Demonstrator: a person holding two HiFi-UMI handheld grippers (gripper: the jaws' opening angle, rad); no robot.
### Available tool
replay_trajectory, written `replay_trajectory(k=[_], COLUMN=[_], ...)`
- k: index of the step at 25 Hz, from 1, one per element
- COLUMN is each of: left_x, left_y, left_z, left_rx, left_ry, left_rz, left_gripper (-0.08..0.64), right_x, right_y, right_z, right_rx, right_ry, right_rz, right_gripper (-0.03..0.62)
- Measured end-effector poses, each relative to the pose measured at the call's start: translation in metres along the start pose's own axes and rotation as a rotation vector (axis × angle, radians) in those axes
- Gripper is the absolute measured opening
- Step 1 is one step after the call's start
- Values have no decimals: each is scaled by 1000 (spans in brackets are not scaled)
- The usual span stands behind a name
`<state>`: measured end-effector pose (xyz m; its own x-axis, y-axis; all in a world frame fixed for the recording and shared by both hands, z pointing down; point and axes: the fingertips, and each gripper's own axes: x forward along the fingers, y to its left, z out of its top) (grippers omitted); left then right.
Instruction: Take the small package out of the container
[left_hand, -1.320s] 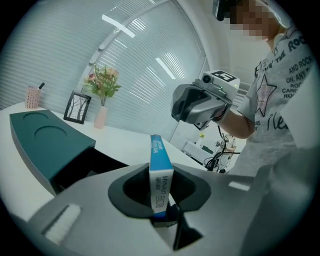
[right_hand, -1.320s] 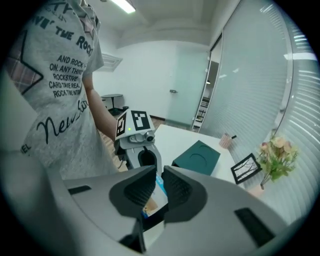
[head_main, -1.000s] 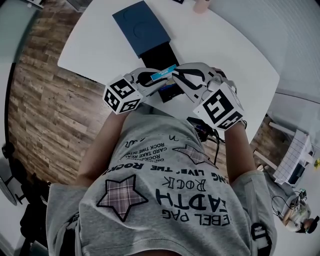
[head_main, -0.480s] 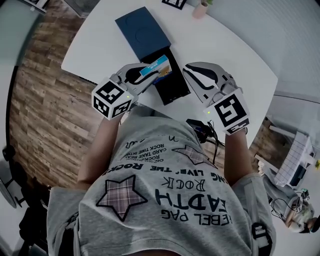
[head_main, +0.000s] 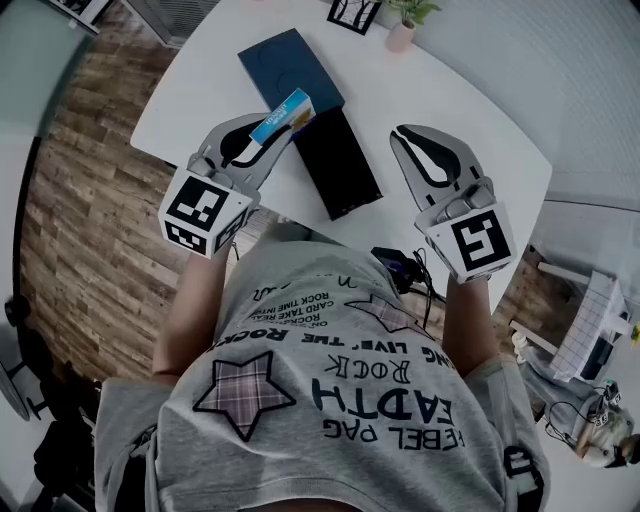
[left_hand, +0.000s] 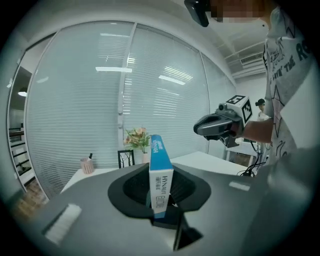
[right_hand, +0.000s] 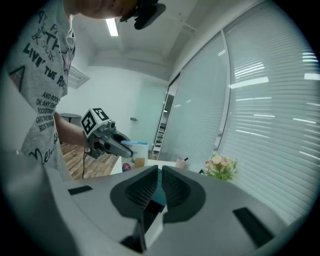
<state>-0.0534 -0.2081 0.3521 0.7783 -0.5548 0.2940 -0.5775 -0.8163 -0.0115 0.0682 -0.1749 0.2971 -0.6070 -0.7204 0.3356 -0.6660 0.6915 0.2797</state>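
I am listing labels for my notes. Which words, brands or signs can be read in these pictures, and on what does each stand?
"HYNAUT": side of the small blue-and-white cardboard box in the left gripper; smaller print unreadable.
"LIVE THE": the person's grey printed T-shirt.
"ROCK": same T-shirt, upside down in the head view; small lines unreadable.
On the gripper cubes, black-and-white square markers: patterns, no words.

A white table (head_main: 460, 90) stands on a wood-plank floor (head_main: 80, 200). Glass walls with pale blinds (left_hand: 90, 100) enclose the room. A ceiling light strip (right_hand: 112, 26) glows overhead, and potted flowers (left_hand: 138, 136) sit on the table.
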Motion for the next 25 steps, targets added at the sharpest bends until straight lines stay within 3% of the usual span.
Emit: replay_trajectory(k=[11, 17, 25], left_x=[-51, -74, -81], left_y=[19, 34, 37], left_z=[56, 71, 73], left_rx=[33, 28, 19], left_ry=[-148, -206, -222], left_rz=[123, 190, 208], left_gripper=[87, 87, 87], right_x=[-37, -43, -49], right_y=[-30, -36, -38], right_z=[34, 44, 51], right_rx=[108, 166, 177], right_ry=[-209, -282, -326], right_rz=[-211, -263, -294], right_gripper=[31, 29, 25])
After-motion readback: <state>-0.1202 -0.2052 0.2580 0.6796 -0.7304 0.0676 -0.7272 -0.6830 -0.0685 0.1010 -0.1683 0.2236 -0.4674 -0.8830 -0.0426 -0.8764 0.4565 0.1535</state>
